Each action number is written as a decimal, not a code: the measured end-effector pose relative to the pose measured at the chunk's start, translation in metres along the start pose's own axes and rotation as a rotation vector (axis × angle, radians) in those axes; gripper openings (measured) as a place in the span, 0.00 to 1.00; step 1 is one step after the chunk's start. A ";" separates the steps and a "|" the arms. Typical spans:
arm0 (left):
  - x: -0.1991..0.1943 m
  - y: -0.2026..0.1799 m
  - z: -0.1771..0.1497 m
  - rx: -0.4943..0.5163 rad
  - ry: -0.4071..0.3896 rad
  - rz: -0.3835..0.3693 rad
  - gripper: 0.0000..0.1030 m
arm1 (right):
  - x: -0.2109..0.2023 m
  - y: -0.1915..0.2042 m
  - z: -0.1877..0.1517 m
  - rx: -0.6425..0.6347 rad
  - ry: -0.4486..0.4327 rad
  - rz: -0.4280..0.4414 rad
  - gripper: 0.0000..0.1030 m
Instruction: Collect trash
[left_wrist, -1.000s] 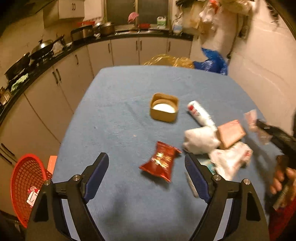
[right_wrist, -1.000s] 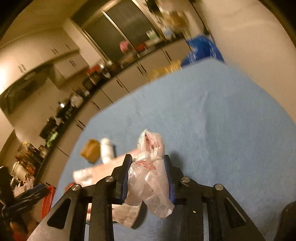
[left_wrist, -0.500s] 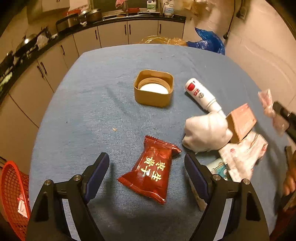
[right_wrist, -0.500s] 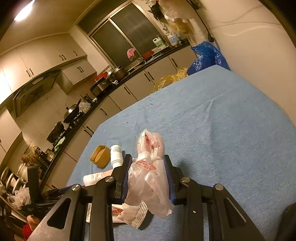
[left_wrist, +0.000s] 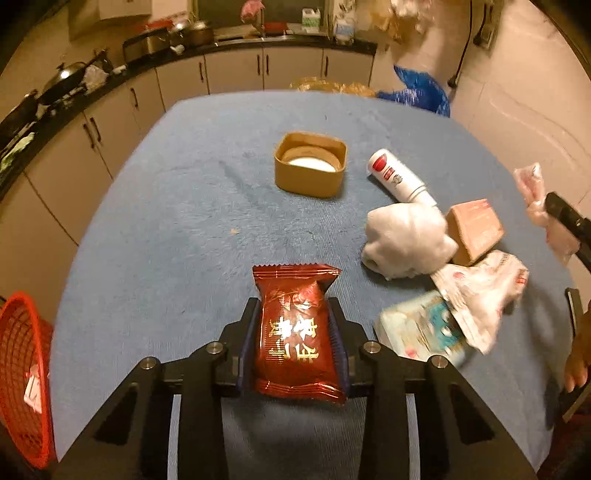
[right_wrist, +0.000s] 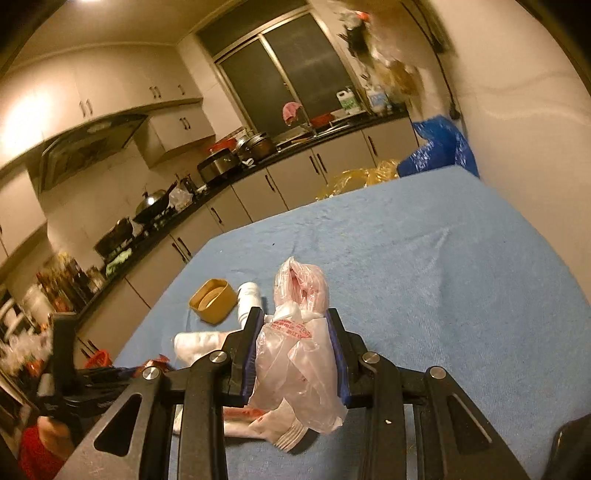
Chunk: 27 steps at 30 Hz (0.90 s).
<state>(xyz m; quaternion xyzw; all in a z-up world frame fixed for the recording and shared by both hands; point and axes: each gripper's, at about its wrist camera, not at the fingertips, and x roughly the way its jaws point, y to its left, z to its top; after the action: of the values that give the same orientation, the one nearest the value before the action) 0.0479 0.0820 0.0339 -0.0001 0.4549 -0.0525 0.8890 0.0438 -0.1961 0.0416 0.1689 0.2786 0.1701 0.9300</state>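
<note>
My left gripper (left_wrist: 293, 325) is shut on a red snack packet (left_wrist: 293, 332) just above the blue table (left_wrist: 184, 229). My right gripper (right_wrist: 295, 332) is shut on a crumpled clear-pink plastic bag (right_wrist: 299, 354); the bag also shows at the right edge of the left wrist view (left_wrist: 535, 199). On the table lie a tan square tub (left_wrist: 310, 168), a white bottle (left_wrist: 397, 179), a white wad (left_wrist: 406, 236), a pink box (left_wrist: 476, 227), a printed plastic wrapper (left_wrist: 484, 291) and a blurred pale blue pack (left_wrist: 424, 328).
A red mesh basket (left_wrist: 22, 373) stands on the floor left of the table. Kitchen counters with pots run along the left and far walls. A blue bag (left_wrist: 421, 92) and a yellow bag (left_wrist: 328, 86) sit beyond the table's far edge.
My left gripper was open behind the red packet; it has moved forward and shut on it. My right gripper has kept hold of the plastic bag and tilted up a little.
</note>
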 end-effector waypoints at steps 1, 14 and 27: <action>-0.009 0.001 -0.005 -0.005 -0.024 0.004 0.33 | -0.005 0.010 -0.003 -0.014 0.005 0.012 0.35; -0.103 -0.007 -0.071 -0.063 -0.290 0.082 0.33 | -0.076 0.118 -0.074 -0.207 -0.028 0.079 0.35; -0.135 -0.010 -0.102 -0.051 -0.338 0.106 0.33 | -0.092 0.136 -0.089 -0.239 -0.009 0.095 0.35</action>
<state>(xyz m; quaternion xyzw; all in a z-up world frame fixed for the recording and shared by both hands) -0.1140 0.0900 0.0841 -0.0076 0.2997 0.0070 0.9540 -0.1097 -0.0942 0.0691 0.0704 0.2437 0.2452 0.9357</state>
